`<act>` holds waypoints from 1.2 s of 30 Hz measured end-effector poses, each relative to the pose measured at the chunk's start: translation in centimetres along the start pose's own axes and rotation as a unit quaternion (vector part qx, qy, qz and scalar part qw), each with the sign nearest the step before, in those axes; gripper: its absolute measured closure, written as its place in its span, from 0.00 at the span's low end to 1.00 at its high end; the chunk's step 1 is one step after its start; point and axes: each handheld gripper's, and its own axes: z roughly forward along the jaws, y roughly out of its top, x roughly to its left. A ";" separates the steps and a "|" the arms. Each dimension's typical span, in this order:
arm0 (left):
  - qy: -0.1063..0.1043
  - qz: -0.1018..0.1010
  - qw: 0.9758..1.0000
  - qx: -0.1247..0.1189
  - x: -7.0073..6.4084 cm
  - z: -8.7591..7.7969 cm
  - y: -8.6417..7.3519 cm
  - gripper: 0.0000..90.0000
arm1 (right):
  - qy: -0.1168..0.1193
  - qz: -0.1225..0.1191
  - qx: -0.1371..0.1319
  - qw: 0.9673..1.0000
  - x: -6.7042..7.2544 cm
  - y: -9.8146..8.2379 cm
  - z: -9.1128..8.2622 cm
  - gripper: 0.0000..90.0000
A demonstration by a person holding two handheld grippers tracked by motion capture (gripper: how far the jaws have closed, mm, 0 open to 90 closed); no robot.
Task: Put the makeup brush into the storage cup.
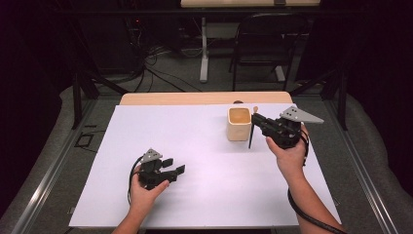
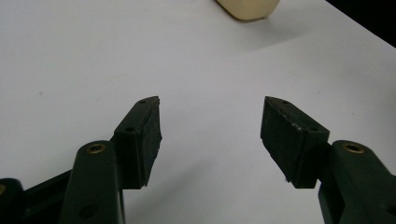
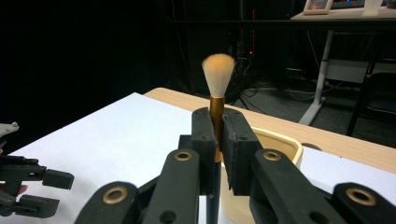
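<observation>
A makeup brush (image 3: 218, 72) with pale, orange-tipped bristles and a gold ferrule stands upright in my right gripper (image 3: 217, 116), whose jaws are shut on the ferrule. From above, the brush (image 1: 251, 136) hangs with its dark handle pointing down, just right of a cream square cup (image 1: 238, 124). My right gripper (image 1: 256, 119) is beside the cup's right rim. The cup (image 3: 280, 142) sits behind the jaws. My left gripper (image 1: 175, 166) rests low on the white sheet (image 1: 195, 146) at the front left, open and holding nothing. Its jaws (image 2: 210, 121) stand wide over bare sheet, with the cup (image 2: 247, 9) far ahead.
The white sheet covers most of a wooden table (image 1: 195, 98), whose far edge shows bare. Behind it stand a black chair (image 1: 268, 39) and a white desk leg (image 1: 203, 48) on a floor with cables. Dark rails run along both sides of the table.
</observation>
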 end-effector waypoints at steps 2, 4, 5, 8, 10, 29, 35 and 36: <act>0.000 0.000 1.000 -0.003 0.0 0.0 0.0 0.43 | 0.000 -0.002 -0.003 1.000 -0.1 0.2 0.1 0.93; 0.002 0.000 1.000 -0.003 0.0 0.0 0.0 0.43 | 0.001 -0.001 -0.003 1.000 -0.1 0.3 0.1 0.93; 0.002 0.000 1.000 -0.003 0.0 0.0 0.0 0.43 | 0.001 -0.001 -0.004 1.000 -0.1 0.4 0.1 0.93; 0.002 0.000 1.000 -0.003 0.0 0.0 0.0 0.43 | -0.001 -0.005 -0.001 1.000 -0.2 0.5 0.3 0.93; 0.002 -0.001 1.000 -0.004 0.1 0.0 0.0 0.43 | -0.002 -0.002 0.000 1.000 -0.3 0.6 0.4 0.93; 0.001 0.000 1.000 -0.001 0.2 -0.1 0.0 0.43 | -0.018 -0.007 0.007 1.000 -1.5 2.0 0.6 0.93; 0.002 0.000 1.000 -0.001 0.2 0.0 0.0 0.43 | -0.022 -0.009 0.005 1.000 -1.8 2.5 0.9 0.93; 0.002 0.000 1.000 0.000 0.2 0.0 0.0 0.43 | -0.023 -0.010 0.005 1.000 -1.9 2.6 1.0 0.93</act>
